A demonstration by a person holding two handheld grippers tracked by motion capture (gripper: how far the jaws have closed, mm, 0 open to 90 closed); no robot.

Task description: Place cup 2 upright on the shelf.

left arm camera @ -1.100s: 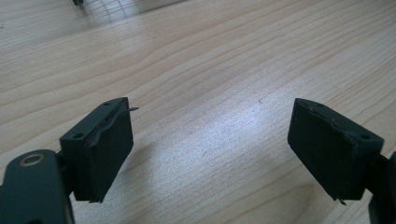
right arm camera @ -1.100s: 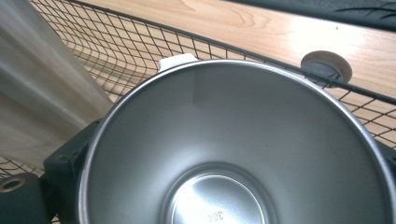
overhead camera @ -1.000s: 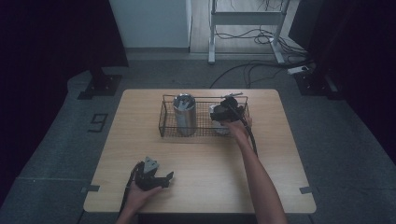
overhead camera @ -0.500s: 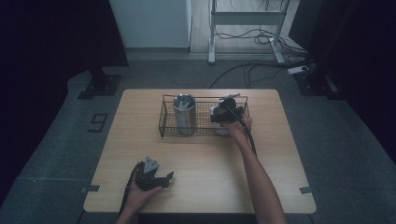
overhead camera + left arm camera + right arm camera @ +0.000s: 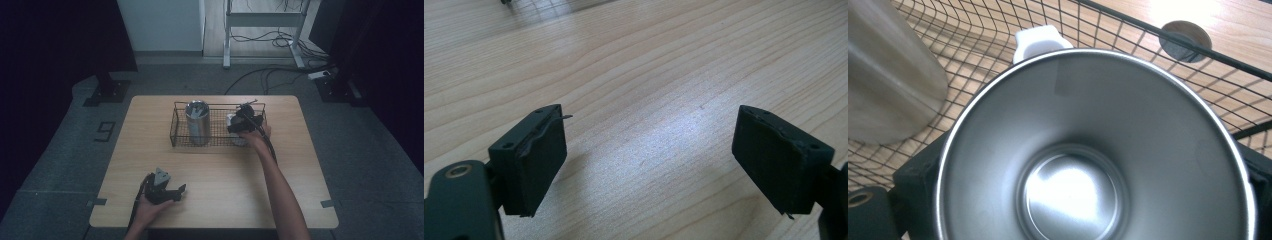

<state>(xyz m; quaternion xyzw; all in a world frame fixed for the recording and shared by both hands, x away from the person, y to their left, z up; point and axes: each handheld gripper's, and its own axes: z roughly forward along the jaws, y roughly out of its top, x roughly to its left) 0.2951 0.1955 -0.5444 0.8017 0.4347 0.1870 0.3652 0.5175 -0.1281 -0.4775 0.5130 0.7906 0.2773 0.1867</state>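
A steel mug [image 5: 1088,150] with a white handle [image 5: 1040,39] stands in the right half of a black wire basket [image 5: 175,125]. My right gripper [image 5: 239,122] reaches down over it, one jaw on each side of its wall. The jaws have just been opening a little, but the mug is still between them and the pads still look pressed on it. A taller steel cup [image 5: 197,120] stands in the basket's left half. My left gripper [image 5: 177,192] rests on the wooden table [image 5: 225,185] near the front left. Its jaws [image 5: 649,160] stand apart with bare wood between them.
The basket sits at the table's far middle. A dark round disc [image 5: 1185,34] lies on the wood just beyond the basket's wire wall. Cables and a metal stand [image 5: 265,20] are on the floor behind the table.
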